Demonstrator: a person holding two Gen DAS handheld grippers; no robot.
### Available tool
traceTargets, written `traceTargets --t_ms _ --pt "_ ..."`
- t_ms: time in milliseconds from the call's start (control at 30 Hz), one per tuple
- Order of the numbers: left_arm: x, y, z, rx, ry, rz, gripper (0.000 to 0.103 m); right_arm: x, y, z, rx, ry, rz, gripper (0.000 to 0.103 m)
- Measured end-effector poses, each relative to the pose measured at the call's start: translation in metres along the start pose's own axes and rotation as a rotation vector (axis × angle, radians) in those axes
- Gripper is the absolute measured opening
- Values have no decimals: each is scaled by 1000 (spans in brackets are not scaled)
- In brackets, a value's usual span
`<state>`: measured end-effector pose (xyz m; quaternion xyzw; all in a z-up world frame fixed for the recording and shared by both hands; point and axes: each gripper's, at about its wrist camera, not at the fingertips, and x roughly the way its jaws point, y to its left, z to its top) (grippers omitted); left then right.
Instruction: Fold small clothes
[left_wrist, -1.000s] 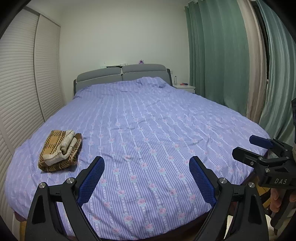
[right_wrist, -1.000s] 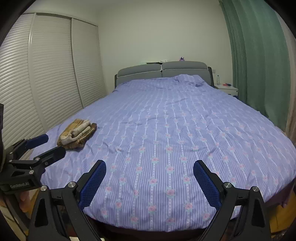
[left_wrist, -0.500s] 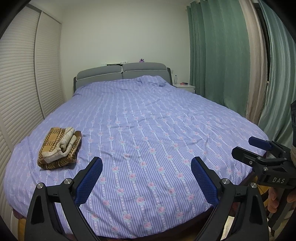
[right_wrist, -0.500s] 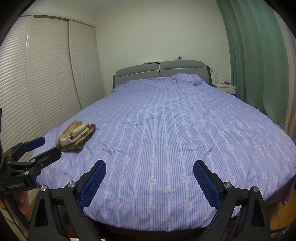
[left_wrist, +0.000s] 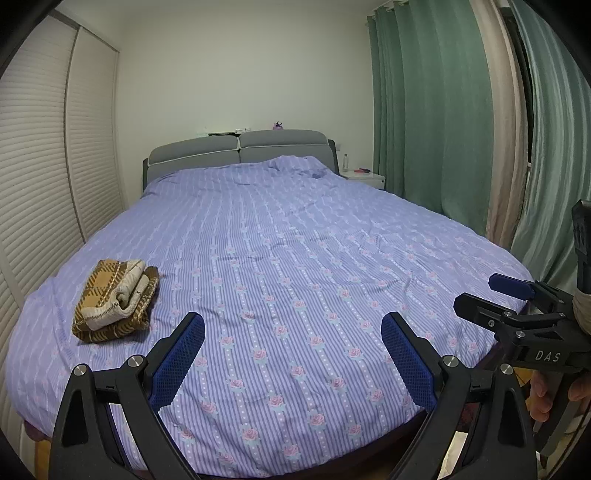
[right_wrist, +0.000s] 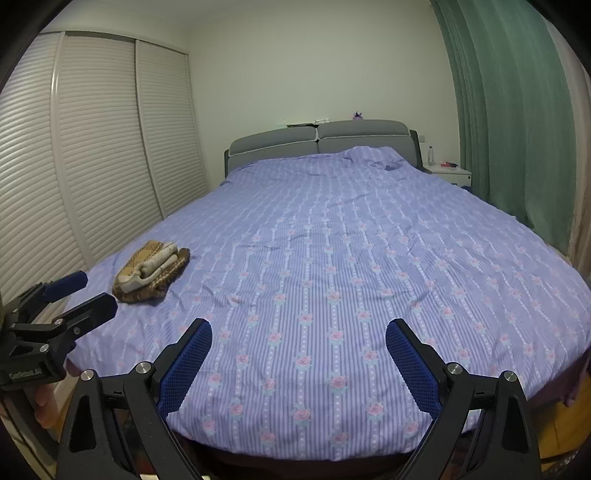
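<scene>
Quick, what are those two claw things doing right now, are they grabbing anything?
Left gripper: open, holding nothing, above the purple striped bedspread.
Right gripper: open, holding nothing.
The folded brown plaid garment lies untouched on the bed.

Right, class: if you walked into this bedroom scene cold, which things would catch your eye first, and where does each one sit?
The wide bed with its purple striped, rose-dotted cover fills most of both views. A folded brown plaid garment lies alone near the bed's left edge, by the louvered wardrobe doors. In front, the left tongs and right tongs hang open at the foot of the bed, with green curtains at the right.
</scene>
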<state>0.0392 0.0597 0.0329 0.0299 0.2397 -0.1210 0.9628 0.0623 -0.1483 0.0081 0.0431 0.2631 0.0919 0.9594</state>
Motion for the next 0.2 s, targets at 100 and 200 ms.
traceTargets --t_ms 100,200 --pt "0 0 0 0 1 1 98 0 0 0 4 -1 3 96" --pt "0 0 0 1 1 2 98 -1 0 -1 4 -1 3 96"
